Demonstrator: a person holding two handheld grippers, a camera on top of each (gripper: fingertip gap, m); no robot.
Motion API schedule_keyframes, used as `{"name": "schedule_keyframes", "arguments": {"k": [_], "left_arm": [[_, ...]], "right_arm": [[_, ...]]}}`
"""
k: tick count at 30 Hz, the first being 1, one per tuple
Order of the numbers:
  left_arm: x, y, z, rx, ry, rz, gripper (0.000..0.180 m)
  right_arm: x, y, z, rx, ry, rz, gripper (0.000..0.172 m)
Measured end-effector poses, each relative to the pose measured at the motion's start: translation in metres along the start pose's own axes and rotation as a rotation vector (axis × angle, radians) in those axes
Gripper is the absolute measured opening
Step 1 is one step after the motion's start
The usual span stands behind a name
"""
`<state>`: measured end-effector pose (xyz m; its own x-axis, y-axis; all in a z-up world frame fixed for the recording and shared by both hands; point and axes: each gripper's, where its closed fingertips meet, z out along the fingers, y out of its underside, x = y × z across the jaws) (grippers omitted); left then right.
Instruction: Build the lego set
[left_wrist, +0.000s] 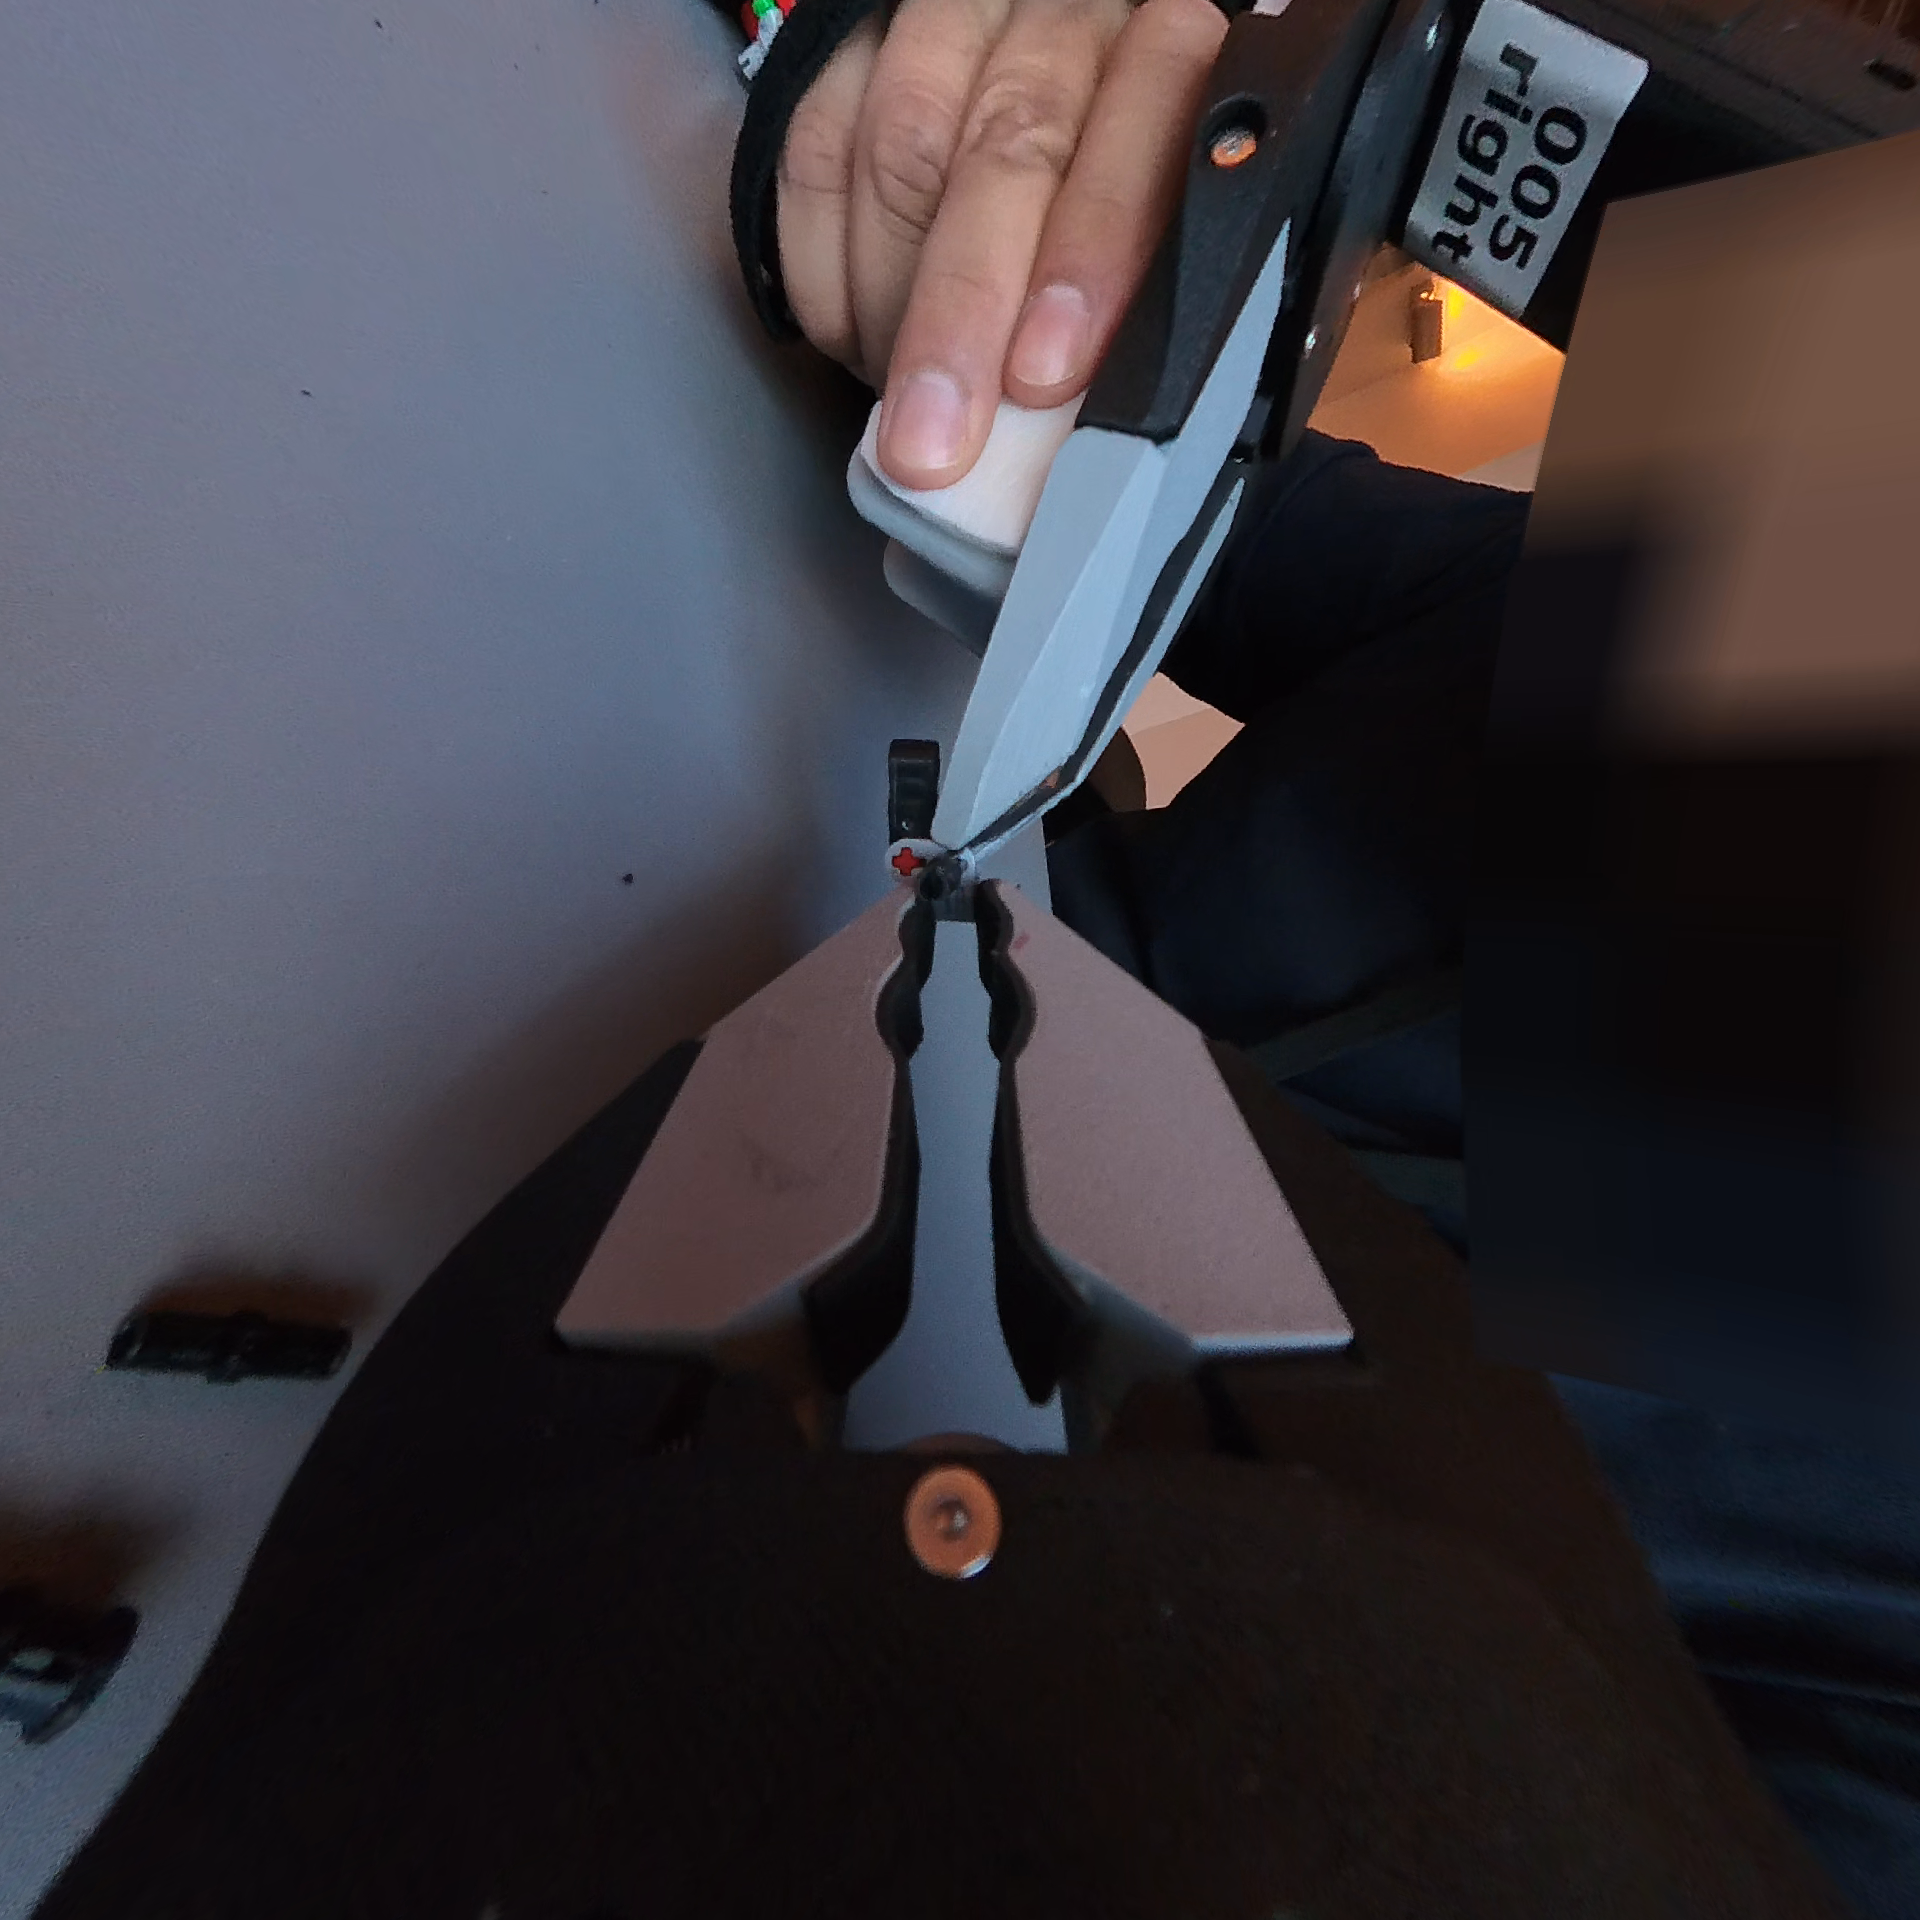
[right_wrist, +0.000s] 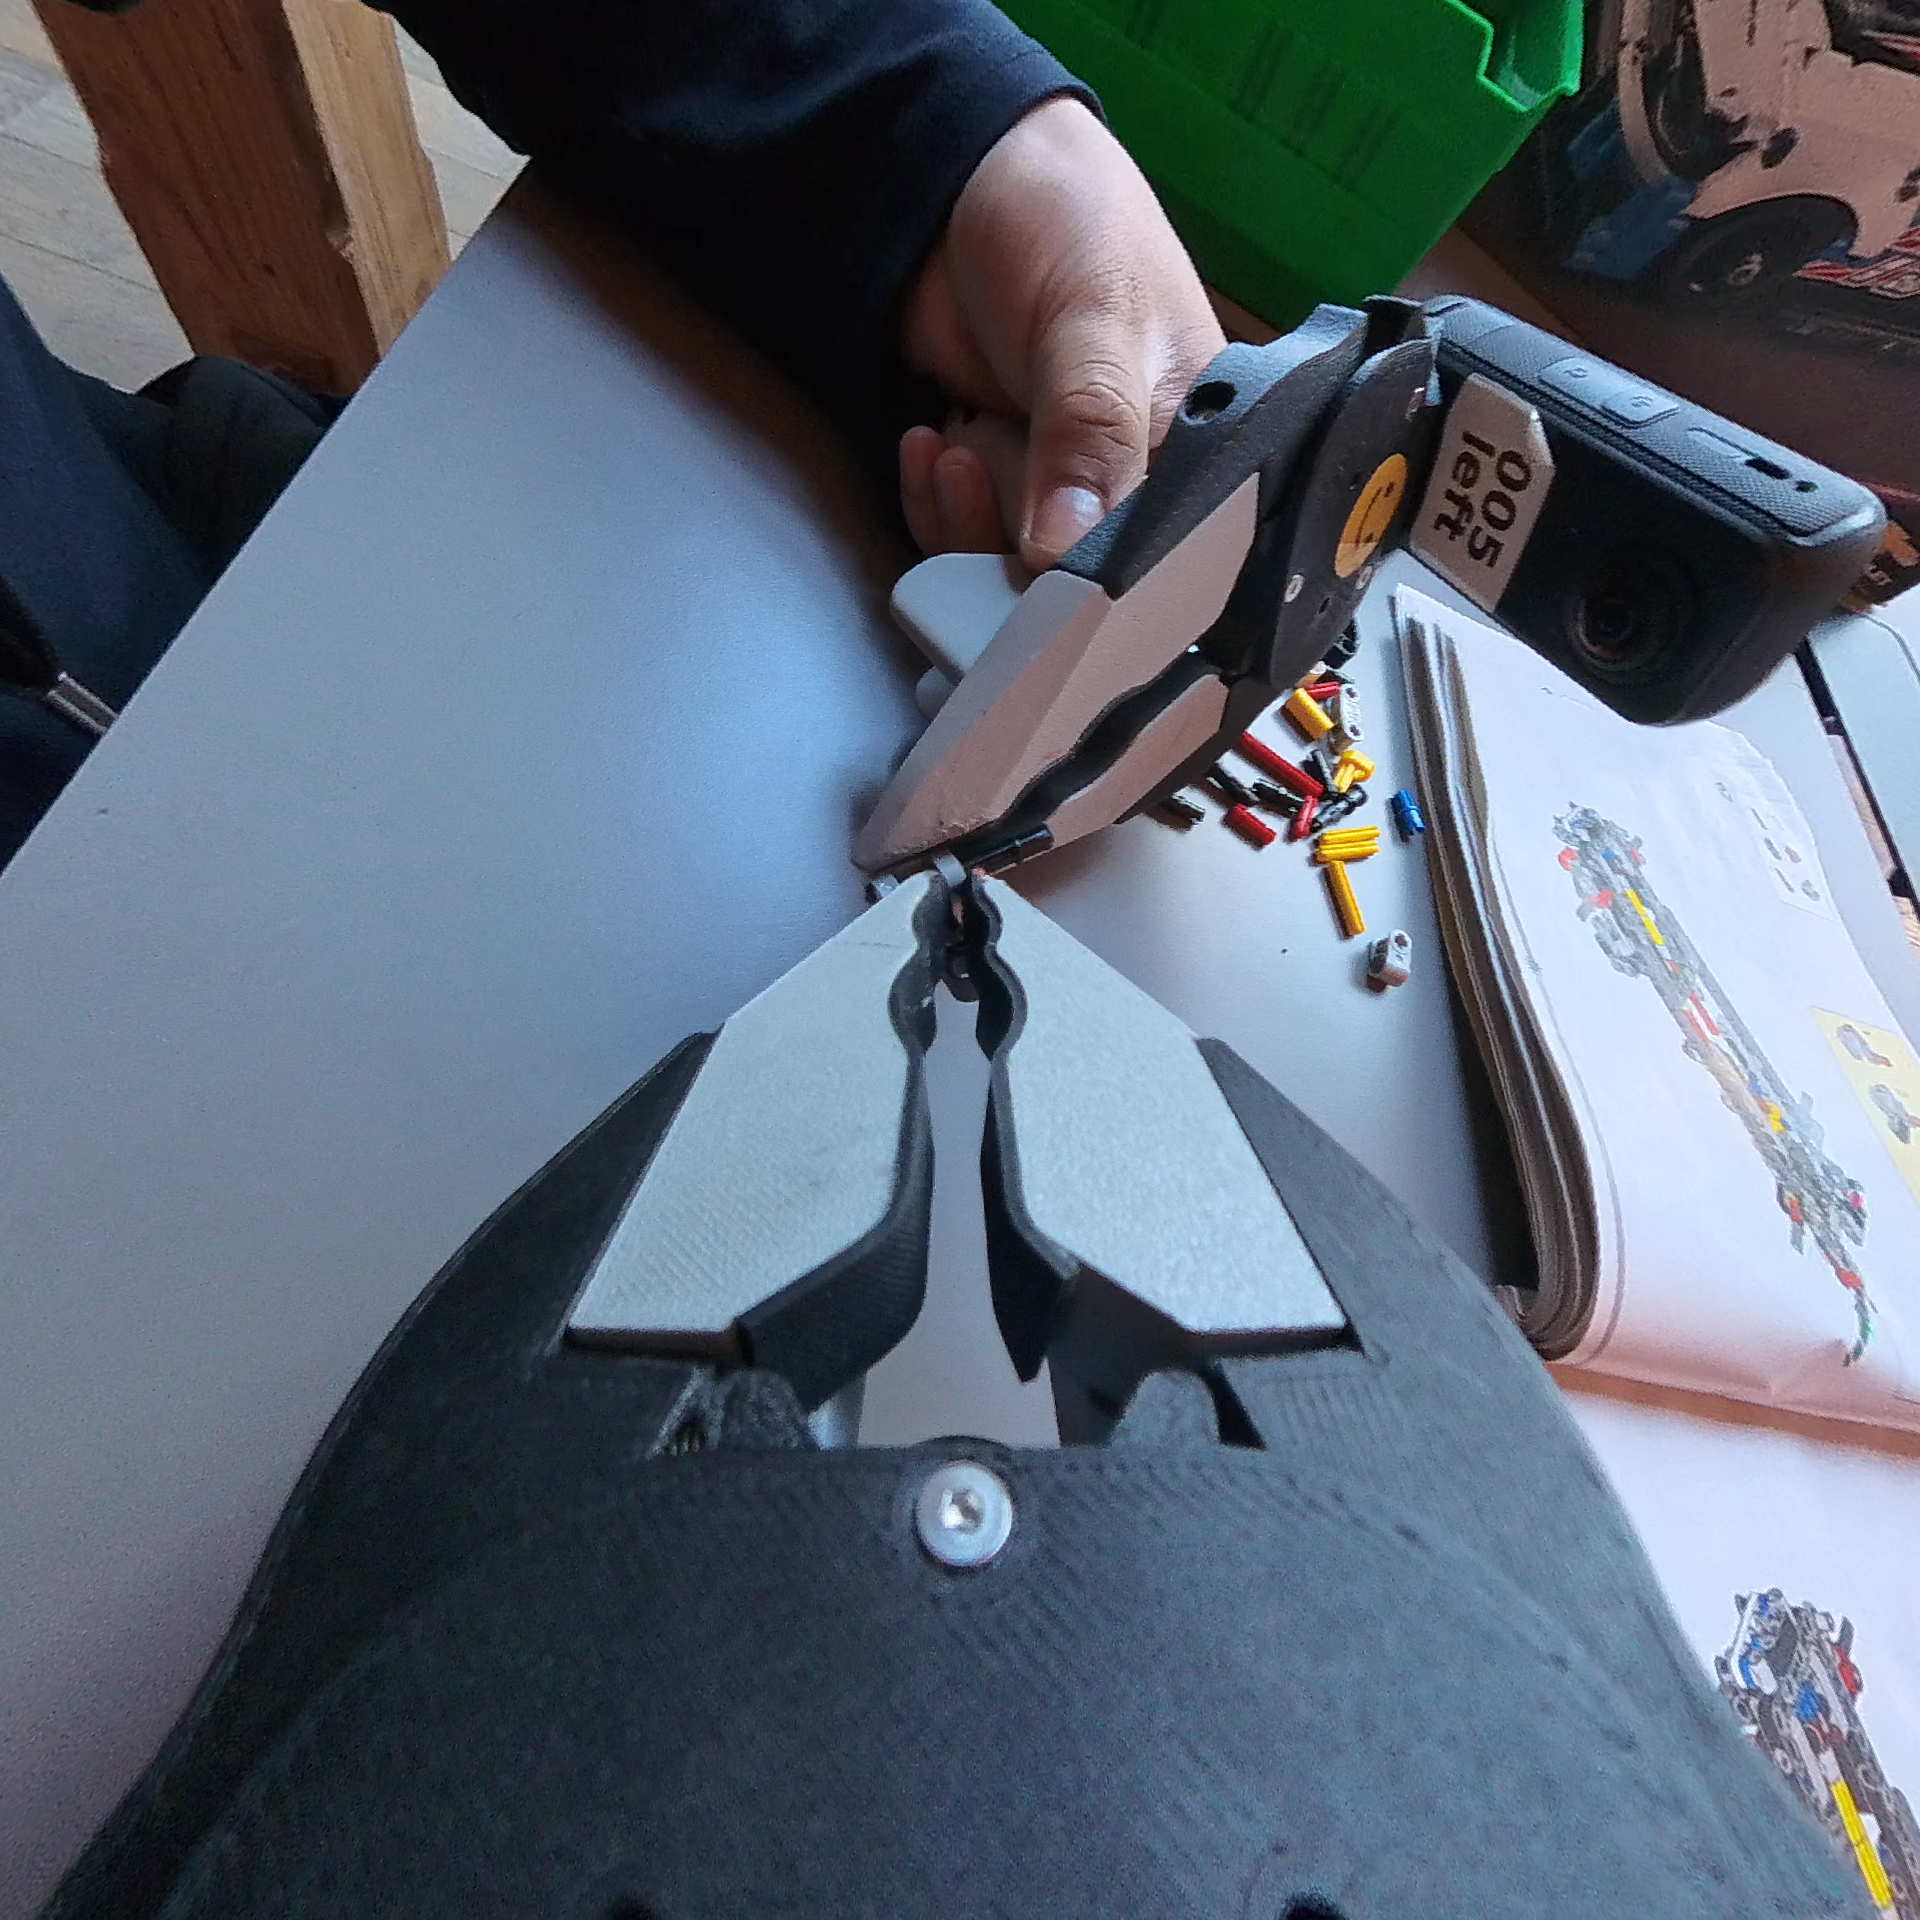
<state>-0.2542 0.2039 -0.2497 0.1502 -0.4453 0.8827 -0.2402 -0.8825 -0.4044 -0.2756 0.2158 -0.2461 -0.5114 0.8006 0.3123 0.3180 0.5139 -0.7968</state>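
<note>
Two hand-held grippers meet tip to tip just above a grey counter (right_wrist: 520, 623). The left gripper (left_wrist: 951, 909) is closed to a narrow slit on a short black pin (right_wrist: 1023, 844), its pads pressing the pin's sides. The right gripper (right_wrist: 956, 914) is closed almost fully, pinching a small grey piece (left_wrist: 914, 860) that sits right against the pin and touches it. It looks like the pin and the grey piece are being pressed together, but how far they are seated cannot be told.

Only the right wrist view shows the pin lying crosswise, sticking out of the left gripper's tips. It also shows a scatter of red, yellow, black and blue loose pieces (right_wrist: 1309, 790) on the counter near the pin. An open booklet (right_wrist: 1662, 935) lies beyond them, and a green bin (right_wrist: 1299, 135) stands well behind the pin.

Only the left wrist view shows a red cross-shaped mark on the grey piece's end. It also shows a hand (left_wrist: 966, 229) on the right gripper's trigger, and dark parts (left_wrist: 223, 1345) lying well away from the pin.
</note>
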Motion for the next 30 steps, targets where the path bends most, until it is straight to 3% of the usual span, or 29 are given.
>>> {"name": "schedule_keyframes", "arguments": {"k": [12,18,25,30], "left_arm": [[0.005,-0.012,-0.004,0.076,0.032,0.016,0.006],[-0.002,-0.017,-0.011,0.111,-0.023,0.028,0.006],[-0.044,-0.014,-0.02,0.012,-0.472,0.21,0.006],[-0.047,-0.016,-0.018,-0.031,-0.59,0.337,0.006]], "right_arm": [[0.008,-0.005,-0.009,0.081,-0.014,0.055,0.001],[0.016,-0.008,-0.015,0.145,-0.032,0.15,0.008],[0.021,0.01,-0.01,0.062,-0.009,0.152,0.01],[0.024,0.019,-0.007,0.004,0.025,0.137,0.008]]}}
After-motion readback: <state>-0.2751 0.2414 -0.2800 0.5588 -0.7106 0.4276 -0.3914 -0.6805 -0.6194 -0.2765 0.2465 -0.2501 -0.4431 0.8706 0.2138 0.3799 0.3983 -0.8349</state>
